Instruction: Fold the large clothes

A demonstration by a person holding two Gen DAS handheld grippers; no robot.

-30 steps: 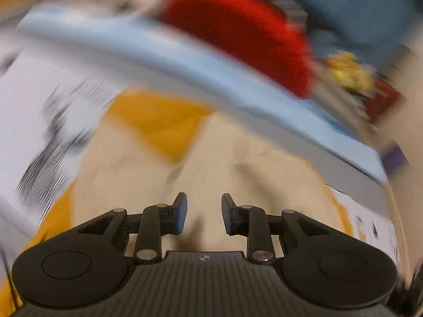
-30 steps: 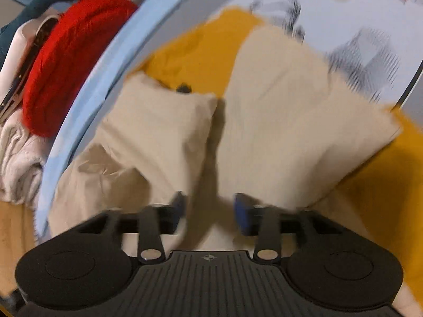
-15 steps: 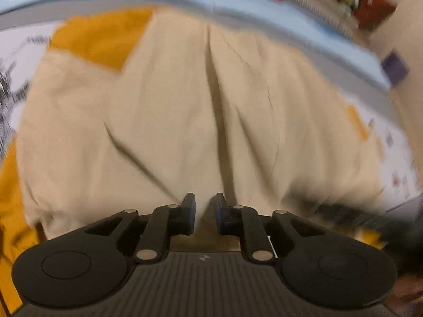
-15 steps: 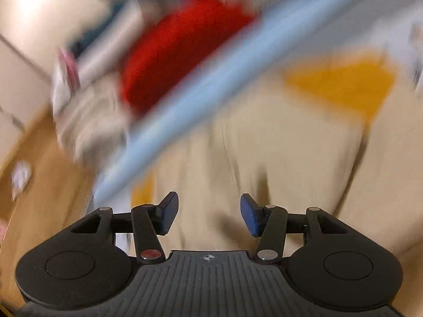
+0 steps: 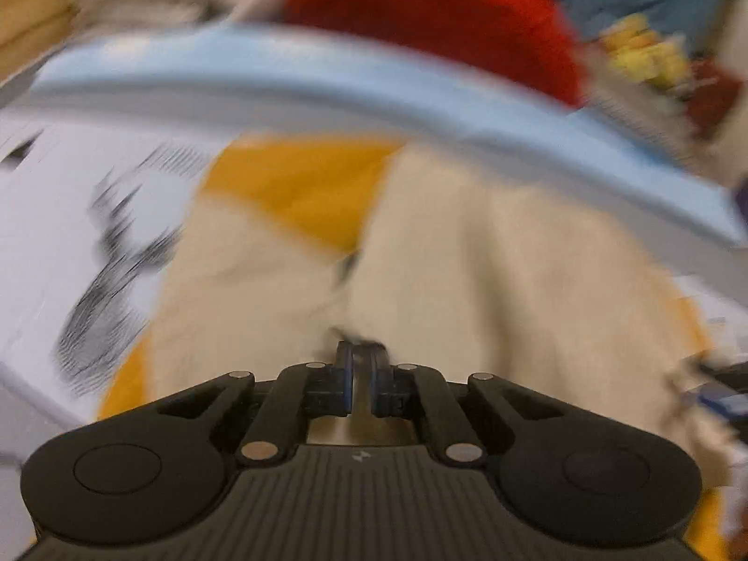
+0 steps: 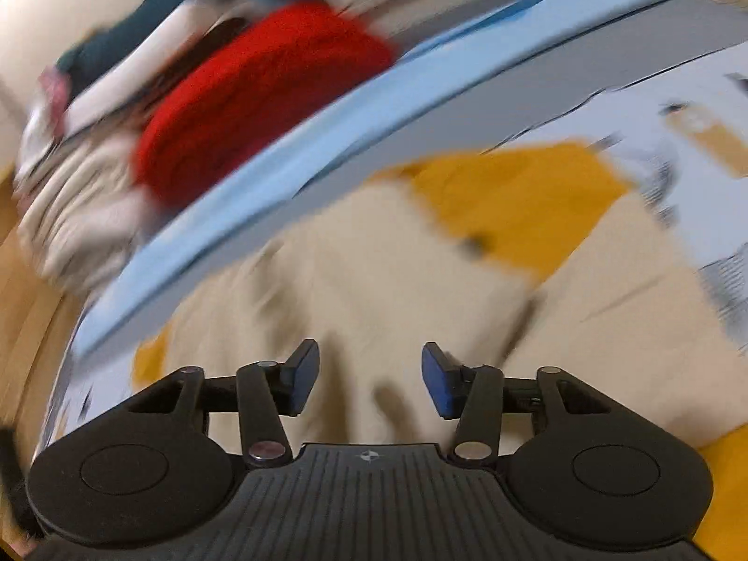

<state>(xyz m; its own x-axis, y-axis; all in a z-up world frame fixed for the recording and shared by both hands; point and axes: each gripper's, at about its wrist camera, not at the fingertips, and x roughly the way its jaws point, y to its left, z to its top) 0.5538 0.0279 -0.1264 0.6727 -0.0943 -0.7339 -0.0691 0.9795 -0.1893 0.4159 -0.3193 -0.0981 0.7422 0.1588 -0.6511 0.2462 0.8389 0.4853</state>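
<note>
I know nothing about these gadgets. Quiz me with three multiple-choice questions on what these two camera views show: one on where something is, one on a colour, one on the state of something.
1. Where does the red knitted item lie?
A. On top of the beige garment
B. Beyond the light-blue edge, among other clothes
C. Between the fingers of the right gripper

2. What colour is the cloth under the beige garment?
A. Mustard yellow
B. Green
C. Black

3. How do the two grippers stand?
A. Both wide open
B. Left open, right shut
C. Left shut on the garment, right open

Answers:
1. B: it sits past the light-blue edge, beside pale and teal clothes.
2. A: mustard-yellow cloth shows around the beige fabric.
3. C: the left gripper has just closed, with a pinch of beige fabric between its pads; the right gripper has a clear gap, nothing gripped.
</note>
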